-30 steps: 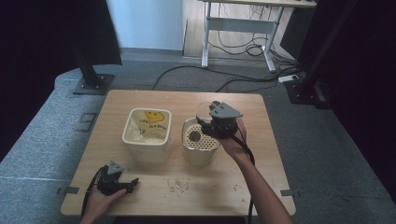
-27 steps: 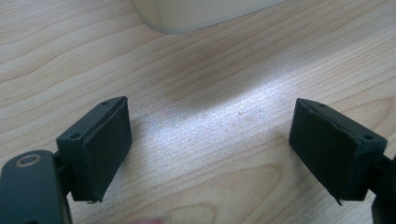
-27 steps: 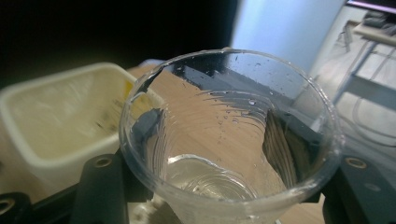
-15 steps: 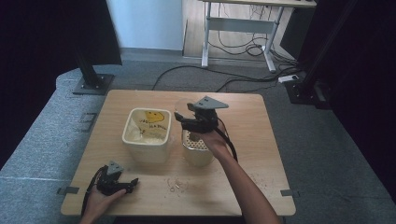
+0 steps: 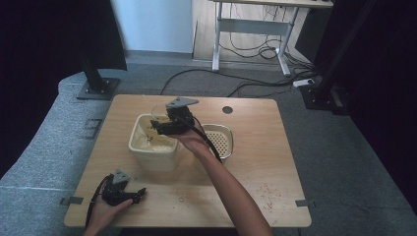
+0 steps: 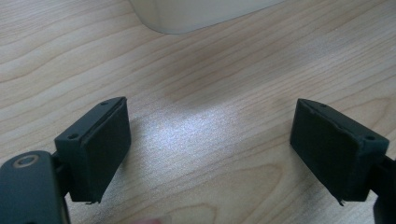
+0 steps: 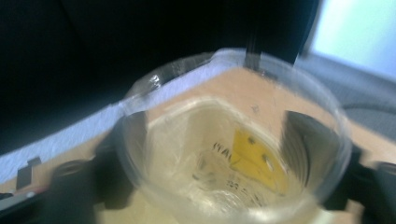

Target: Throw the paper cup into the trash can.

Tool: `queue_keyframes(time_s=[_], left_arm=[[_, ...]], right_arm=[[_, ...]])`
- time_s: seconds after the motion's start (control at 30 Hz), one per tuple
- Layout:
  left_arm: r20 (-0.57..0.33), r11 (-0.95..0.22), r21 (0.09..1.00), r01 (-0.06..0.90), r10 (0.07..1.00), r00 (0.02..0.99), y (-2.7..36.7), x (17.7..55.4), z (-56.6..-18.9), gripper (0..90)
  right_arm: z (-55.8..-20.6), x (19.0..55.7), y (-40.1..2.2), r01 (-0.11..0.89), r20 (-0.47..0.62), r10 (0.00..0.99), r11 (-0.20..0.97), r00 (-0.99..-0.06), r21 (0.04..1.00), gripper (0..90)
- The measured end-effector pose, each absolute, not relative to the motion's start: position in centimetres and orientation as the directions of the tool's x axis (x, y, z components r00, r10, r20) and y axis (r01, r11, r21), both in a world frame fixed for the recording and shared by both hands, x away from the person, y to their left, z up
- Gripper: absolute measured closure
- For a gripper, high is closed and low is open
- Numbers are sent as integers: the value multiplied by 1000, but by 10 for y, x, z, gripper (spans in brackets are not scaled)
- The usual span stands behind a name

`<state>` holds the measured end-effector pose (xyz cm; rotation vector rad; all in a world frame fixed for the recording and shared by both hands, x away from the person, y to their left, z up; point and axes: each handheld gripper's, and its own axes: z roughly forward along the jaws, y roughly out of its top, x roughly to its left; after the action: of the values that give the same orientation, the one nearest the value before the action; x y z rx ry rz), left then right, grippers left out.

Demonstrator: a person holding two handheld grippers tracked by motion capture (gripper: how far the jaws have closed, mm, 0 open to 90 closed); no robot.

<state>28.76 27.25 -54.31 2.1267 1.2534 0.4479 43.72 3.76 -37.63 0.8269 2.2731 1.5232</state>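
Right gripper view is taken up by a clear plastic cup [image 7: 231, 140], clamped between the two jaws of the right tool [image 7: 224, 154], which are seen darkly through its walls on either side. Through the cup's bottom a cream tub [image 7: 219, 186] with a yellow printed label is made out directly beyond the tool, so the cup is judged to be tipped over that tub. The picture is smeared, and whether anything is left inside the cup cannot be told.

Several risks can be judged from here. The thin wall could be buckled by too hard a squeeze, or the cup could be let slip if the grip is eased while tilted. If the tilt is misjudged, contents could be thrown past the tub's rim onto the bench [image 5: 255, 172], where loose crumbs [image 5: 268, 191] are already scattered.

From the high view, things are supplied that the close view lacks: the right tool [image 5: 164, 125] is held above the tub [image 5: 152, 147], and a perforated strainer bowl [image 5: 219, 140] sits just behind the tool's wrist. The left tool [image 5: 130, 194] is rested on the bench, well apart. In the left gripper view its jaws are seen spread wide with nothing between them, bare wood beneath and the tub's base [image 6: 201, 14] ahead
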Motion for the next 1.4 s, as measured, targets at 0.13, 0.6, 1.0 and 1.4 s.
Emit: queue_keyframes(time_s=[0.13,0.6,1.0,1.4], left_arm=[[-19,-360,665,654,867,497,274,287,-543,139],[-9,-363,665,653,870,493,272,287,-544,130],[-8,-362,665,654,871,490,271,287,-544,120],[-6,-360,668,651,873,488,270,288,-545,99]], right_arm=[[-378,445,47,329,72,606,324,-792,887,134],[-362,422,-15,266,25,651,275,-759,924,159],[-381,388,-104,249,16,720,219,-694,943,205],[-427,324,-191,244,29,786,157,-617,957,248]])
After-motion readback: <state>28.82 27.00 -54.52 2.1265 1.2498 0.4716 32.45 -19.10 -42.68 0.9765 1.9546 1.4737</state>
